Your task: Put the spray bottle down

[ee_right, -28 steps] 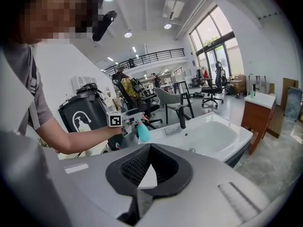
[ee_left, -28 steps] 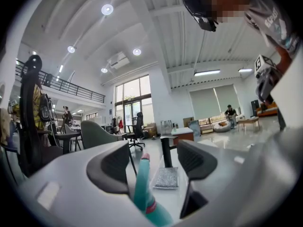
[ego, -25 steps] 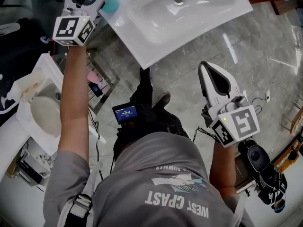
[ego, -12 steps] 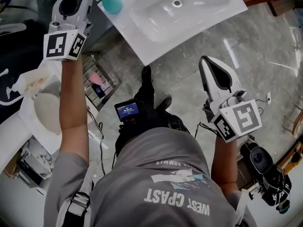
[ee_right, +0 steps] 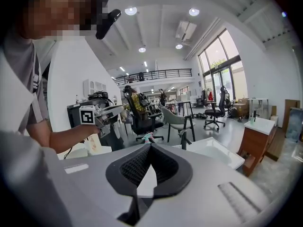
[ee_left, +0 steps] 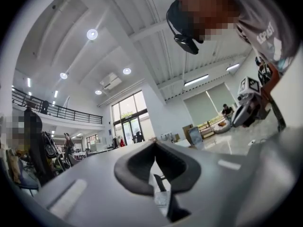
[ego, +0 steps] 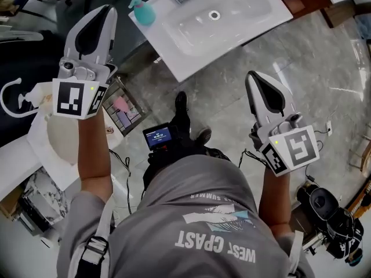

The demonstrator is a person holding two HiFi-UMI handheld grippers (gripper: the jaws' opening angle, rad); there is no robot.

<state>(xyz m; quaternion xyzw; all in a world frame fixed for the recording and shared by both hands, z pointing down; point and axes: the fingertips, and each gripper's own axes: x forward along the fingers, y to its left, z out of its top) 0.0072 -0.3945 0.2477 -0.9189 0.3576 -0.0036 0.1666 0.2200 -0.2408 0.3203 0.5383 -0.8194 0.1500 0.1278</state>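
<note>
Nearest, at right, white plastic right gripper (ego: pixel 254 77) with fingers closed on nothing; at left, matching left gripper (ego: pixel 102 10), fingers just shut, empty too; farther off, teal plastic spray bottle (ego: pixel 143 11) standing on the left corner of the white basin table (ego: pixel 194 59).

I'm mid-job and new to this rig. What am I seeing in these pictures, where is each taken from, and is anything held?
No robot here: a person holds a claw tool in each hand. The top-down picture comes from a camera on their head; the other two come from cameras riding on the claws. The left claw has just closed on nothing; the right claw is shut and empty too. The teal spray bottle stands on a corner of the white washbasin, untouched.
</note>
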